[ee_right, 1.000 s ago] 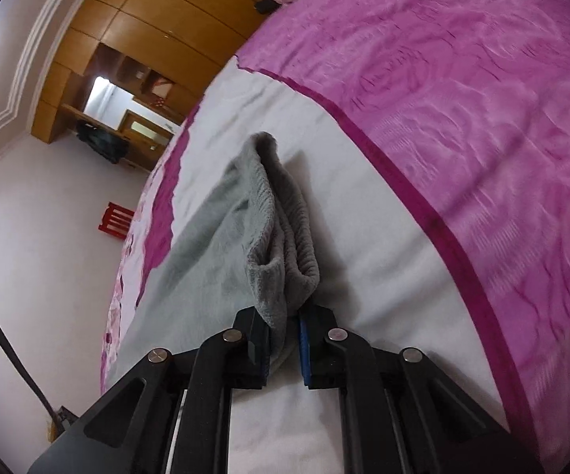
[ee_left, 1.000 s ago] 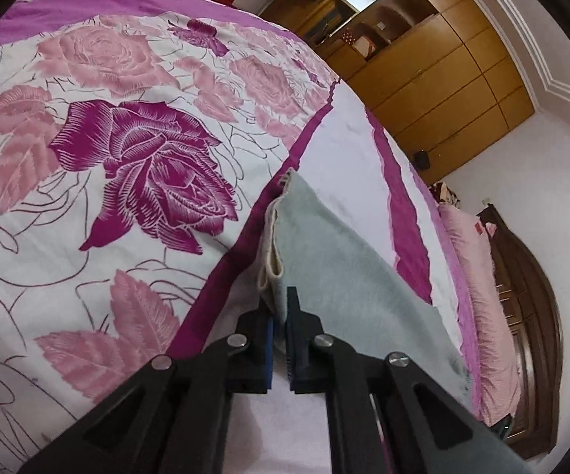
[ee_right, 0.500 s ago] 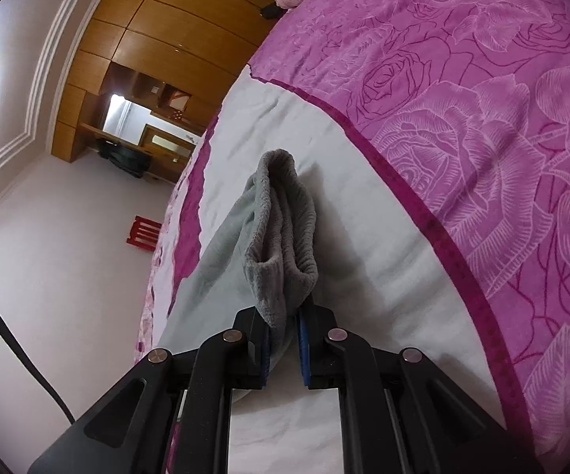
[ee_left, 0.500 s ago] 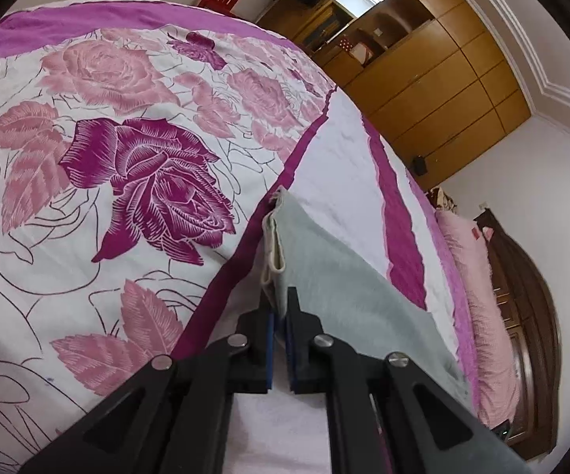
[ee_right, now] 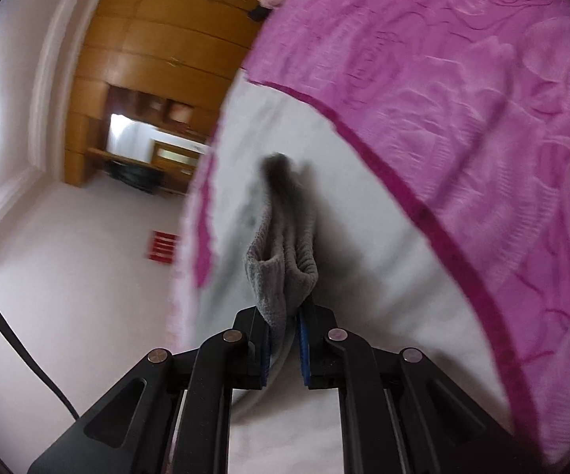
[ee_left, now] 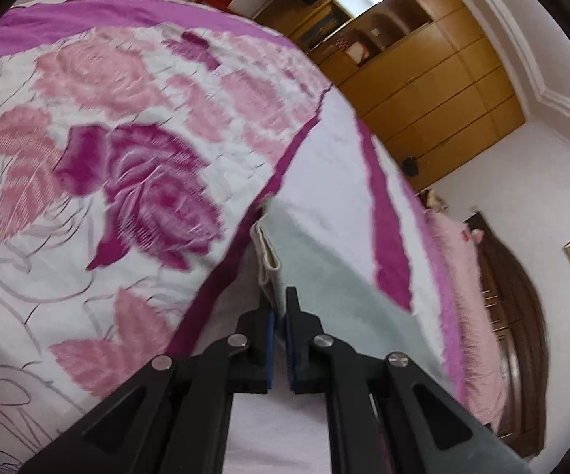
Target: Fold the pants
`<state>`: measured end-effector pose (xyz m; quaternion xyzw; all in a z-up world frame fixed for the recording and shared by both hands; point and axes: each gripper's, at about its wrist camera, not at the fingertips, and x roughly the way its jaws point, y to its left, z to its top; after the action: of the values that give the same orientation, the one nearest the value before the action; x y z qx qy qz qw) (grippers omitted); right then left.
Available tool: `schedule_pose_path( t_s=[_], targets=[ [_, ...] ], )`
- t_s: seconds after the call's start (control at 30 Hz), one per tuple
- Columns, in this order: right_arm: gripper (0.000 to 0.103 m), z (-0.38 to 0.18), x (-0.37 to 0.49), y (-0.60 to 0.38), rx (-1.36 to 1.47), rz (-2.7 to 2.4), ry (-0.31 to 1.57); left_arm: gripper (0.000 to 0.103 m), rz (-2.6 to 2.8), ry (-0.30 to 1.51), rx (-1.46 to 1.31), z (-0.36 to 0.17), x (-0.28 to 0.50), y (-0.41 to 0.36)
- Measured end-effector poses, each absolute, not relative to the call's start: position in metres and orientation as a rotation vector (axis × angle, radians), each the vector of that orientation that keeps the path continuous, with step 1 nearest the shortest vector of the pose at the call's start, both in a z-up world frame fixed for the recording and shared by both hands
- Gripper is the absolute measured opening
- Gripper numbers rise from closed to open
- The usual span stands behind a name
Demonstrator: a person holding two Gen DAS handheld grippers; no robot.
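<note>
Pinching one grey pants (ee_left: 326,276) — both hand-held grippers, left (ee_left: 279,308), right (ee_right: 285,318) clamped; frames blurry, apparently.

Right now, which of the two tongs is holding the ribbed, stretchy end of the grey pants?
The right tongs: they pinch the bunched, ribbed band of the soft grey pants. The left tongs grip a flat, smooth hemmed edge.
</note>
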<state>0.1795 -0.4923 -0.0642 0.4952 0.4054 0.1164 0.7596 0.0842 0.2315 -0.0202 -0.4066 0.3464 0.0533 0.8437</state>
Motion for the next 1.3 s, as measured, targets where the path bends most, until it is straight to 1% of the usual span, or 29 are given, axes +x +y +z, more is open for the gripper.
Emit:
schedule_pose_path(
  t_s=[0.1, 0.13, 0.2, 0.27, 0.33, 0.37, 0.5, 0.6, 0.67, 0.77, 0.8, 0.83, 0.9, 0.93, 1.0, 1.03, 1.13, 1.17, 1.3],
  targets=[
    [0.012, -0.061, 0.180, -0.487, 0.976, 0.219, 0.919, 0.006, 0.178, 0.802, -0.787, -0.034, 0.081, 0.226],
    [0.012, -0.060, 0.180, -0.486, 0.965, 0.216, 0.919, 0.012, 0.202, 0.819, -0.759, -0.036, 0.080, 0.225],
    [0.013, -0.061, 0.179, -0.486, 0.970, 0.217, 0.914, 0.015, 0.243, 0.839, -0.691, -0.036, 0.076, 0.223],
    [0.015, -0.064, 0.179, -0.488, 0.996, 0.223, 0.908, 0.020, 0.306, 0.865, -0.624, -0.032, 0.068, 0.219],
    [0.016, -0.067, 0.176, -0.489, 1.010, 0.233, 0.900, 0.029, 0.368, 0.896, -0.552, -0.026, 0.062, 0.213],
    [0.016, -0.068, 0.174, -0.490, 1.011, 0.237, 0.897, 0.029, 0.385, 0.899, -0.525, -0.022, 0.059, 0.210],
    [0.017, -0.071, 0.167, -0.490, 1.004, 0.222, 0.866, 0.031, 0.382, 0.849, -0.364, 0.017, 0.054, 0.175],
    [0.017, -0.069, 0.161, -0.481, 0.962, 0.165, 0.834, 0.040, 0.325, 0.810, -0.241, 0.051, 0.075, 0.135],
    [0.017, -0.065, 0.161, -0.476, 0.909, 0.146, 0.837, 0.042, 0.224, 0.793, -0.228, 0.067, 0.097, 0.105],
    [0.017, -0.059, 0.162, -0.471, 0.868, 0.124, 0.851, 0.042, -0.009, 0.829, -0.218, 0.069, 0.142, 0.048],
    [0.017, -0.058, 0.163, -0.470, 0.868, 0.120, 0.853, 0.036, -0.078, 0.857, -0.214, 0.063, 0.161, 0.025],
    [0.017, -0.058, 0.163, -0.471, 0.879, 0.117, 0.854, 0.025, -0.120, 0.881, -0.208, 0.056, 0.176, 0.005],
    [0.017, -0.060, 0.163, -0.474, 0.915, 0.124, 0.850, 0.015, -0.189, 0.941, -0.200, 0.035, 0.206, -0.032],
    [0.017, -0.063, 0.163, -0.477, 0.947, 0.135, 0.846, 0.011, -0.200, 0.962, -0.197, 0.025, 0.215, -0.044],
    [0.017, -0.068, 0.162, -0.483, 1.002, 0.163, 0.840, 0.010, -0.194, 0.985, -0.191, 0.003, 0.230, -0.062],
    [0.015, -0.070, 0.164, -0.484, 1.008, 0.175, 0.844, 0.008, -0.177, 0.996, -0.184, -0.005, 0.235, -0.066],
    [0.014, -0.070, 0.164, -0.485, 0.981, 0.191, 0.856, 0.007, -0.176, 1.075, -0.243, -0.041, 0.246, -0.071],
    [0.014, -0.070, 0.164, -0.485, 0.965, 0.192, 0.860, 0.007, -0.183, 1.053, -0.244, -0.043, 0.245, -0.070],
    [0.014, -0.068, 0.168, -0.481, 0.946, 0.193, 0.867, 0.007, -0.178, 1.086, -0.229, -0.035, 0.246, -0.069]
  ],
)
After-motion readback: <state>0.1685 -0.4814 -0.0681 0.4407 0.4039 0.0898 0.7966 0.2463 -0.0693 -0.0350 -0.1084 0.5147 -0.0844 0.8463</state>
